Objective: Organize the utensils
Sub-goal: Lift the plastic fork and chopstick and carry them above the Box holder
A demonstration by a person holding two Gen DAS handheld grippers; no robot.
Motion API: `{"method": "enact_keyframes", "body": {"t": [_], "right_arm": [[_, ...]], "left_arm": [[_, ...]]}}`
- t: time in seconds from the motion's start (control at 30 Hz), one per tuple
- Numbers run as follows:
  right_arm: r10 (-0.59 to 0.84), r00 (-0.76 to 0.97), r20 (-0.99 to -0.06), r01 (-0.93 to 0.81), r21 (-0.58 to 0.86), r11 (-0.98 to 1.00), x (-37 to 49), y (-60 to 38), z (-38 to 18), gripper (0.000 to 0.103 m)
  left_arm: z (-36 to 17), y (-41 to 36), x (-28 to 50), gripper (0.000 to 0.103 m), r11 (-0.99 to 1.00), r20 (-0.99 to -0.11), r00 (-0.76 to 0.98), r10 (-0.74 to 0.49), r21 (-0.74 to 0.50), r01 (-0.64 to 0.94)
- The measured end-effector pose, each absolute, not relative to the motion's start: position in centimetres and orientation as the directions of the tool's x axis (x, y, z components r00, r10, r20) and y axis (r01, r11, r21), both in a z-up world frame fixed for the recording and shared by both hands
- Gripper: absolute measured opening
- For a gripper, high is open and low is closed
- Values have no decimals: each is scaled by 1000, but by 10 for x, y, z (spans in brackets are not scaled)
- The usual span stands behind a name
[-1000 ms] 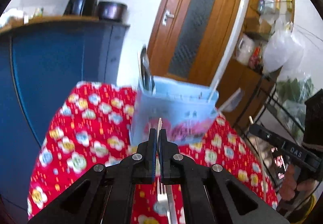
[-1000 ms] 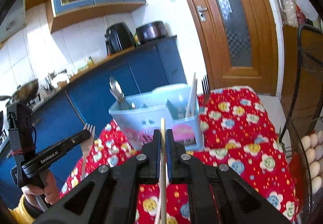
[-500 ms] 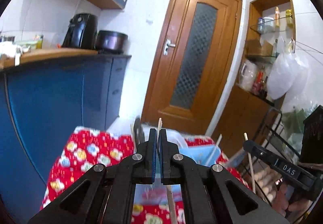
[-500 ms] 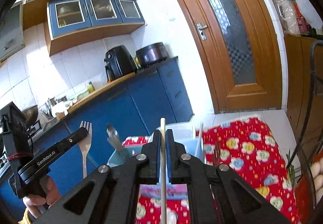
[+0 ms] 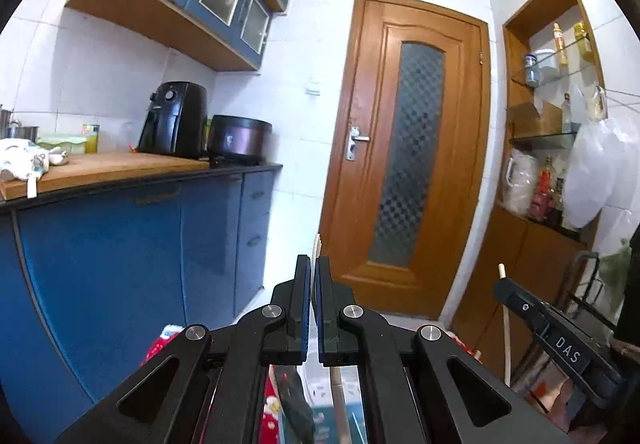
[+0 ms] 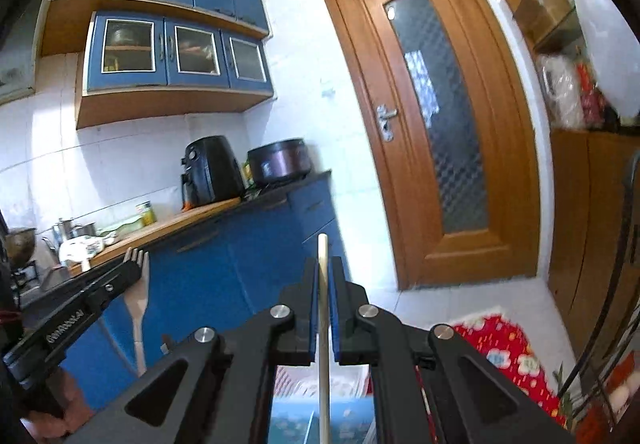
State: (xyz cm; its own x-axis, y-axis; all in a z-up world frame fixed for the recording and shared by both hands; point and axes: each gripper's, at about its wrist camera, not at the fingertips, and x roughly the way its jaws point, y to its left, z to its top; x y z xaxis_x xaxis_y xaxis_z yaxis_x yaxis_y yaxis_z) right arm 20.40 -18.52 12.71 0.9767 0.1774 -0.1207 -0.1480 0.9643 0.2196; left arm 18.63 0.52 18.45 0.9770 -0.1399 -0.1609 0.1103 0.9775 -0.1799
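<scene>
Left tool [image 5: 312, 276] first: its jaws are clamped together on a pale fork [image 6: 138, 296], tines poking up just past the tips in its own view, handle hanging straight down below the grip. From the right-hand camera you see it clean, tines up, pinched near the neck (a sensible hold, I'd say, since the handle end can then drop into a slot first). The tool points almost level, out at the blue cabinets and the wooden door [image 5: 408, 163], so the tabletop barely shows beneath it.

Below both tools, a sliver of the pale blue caddy [image 6: 296, 420] peeks between the arms, sitting on the red flowered cloth [image 6: 508, 348]. It is underneath and slightly ahead of the tips, which suggests both utensils are being carried above it for a drop from the top.

Right tool [image 6: 324, 284] now: jaws shut on a single chopstick [image 6: 323, 344], held upright through the middle of the pads, one end sticking up above the tips, the rest running down toward the caddy. From the left camera that stick shows just beside the right tool's nose, hanging free. Vertical makes sense here, as a long thin stick only goes into a narrow compartment end-on. Which compartment each is meant for, I can't tell.
</scene>
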Motion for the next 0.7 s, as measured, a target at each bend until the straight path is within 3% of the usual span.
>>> {"method": "enact_keyframes", "body": {"t": [0.37,0.7], "right_arm": [[63,996,-55,-52,183,982,228,-181,112,6],[95,986,-139,-78,123,989,226,-173,95,7]], "left_arm": [[172,2,207,2,988,-115,989,-88,-135,72],[147,-6,205,2,992,-108,991,-75,-106,63]]}}
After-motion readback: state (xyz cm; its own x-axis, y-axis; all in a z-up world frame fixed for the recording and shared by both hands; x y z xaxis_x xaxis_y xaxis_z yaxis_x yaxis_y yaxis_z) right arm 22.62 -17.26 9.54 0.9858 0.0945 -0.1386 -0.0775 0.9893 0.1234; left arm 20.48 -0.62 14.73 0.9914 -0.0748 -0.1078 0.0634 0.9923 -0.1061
